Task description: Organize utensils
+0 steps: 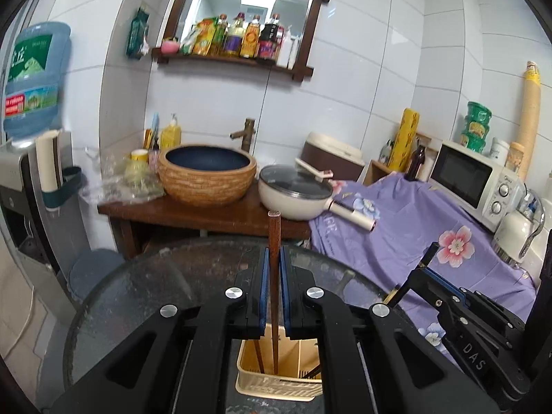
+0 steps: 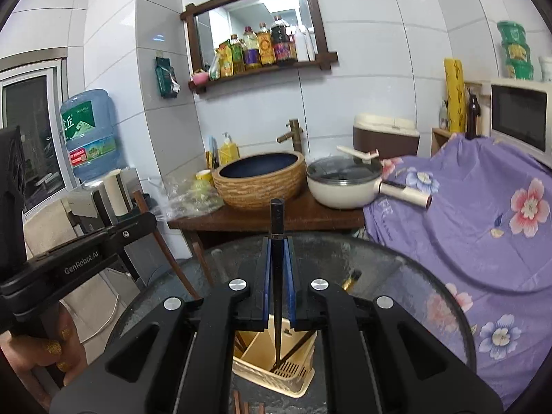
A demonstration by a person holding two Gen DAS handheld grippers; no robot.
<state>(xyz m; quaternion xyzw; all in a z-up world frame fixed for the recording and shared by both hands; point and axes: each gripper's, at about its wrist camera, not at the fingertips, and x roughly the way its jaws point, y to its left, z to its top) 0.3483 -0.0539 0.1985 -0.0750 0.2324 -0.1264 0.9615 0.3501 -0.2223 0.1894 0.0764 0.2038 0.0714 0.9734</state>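
Note:
My left gripper (image 1: 275, 255) is shut on a brown wooden chopstick (image 1: 274, 231) held upright, its lower end down inside the cream slotted utensil basket (image 1: 276, 384) on the round glass table (image 1: 155, 293). Other chopsticks stand in the basket. My right gripper (image 2: 277, 245) is shut on a black chopstick (image 2: 277, 217), whose tip reaches into the same basket (image 2: 272, 379). In the left wrist view the right gripper (image 1: 419, 272) shows at the right with its black chopstick (image 1: 429, 253). The right wrist view has the left gripper (image 2: 145, 222) at the left, held by a hand.
Another black chopstick with a gold end (image 2: 351, 280) lies on the glass, and brown sticks (image 2: 248, 405) lie near the front edge. Behind stand a wooden counter with a woven basin (image 1: 207, 172) and lidded pot (image 1: 293, 189). A purple floral cloth (image 1: 414, 227) and microwave (image 1: 472, 179) are right.

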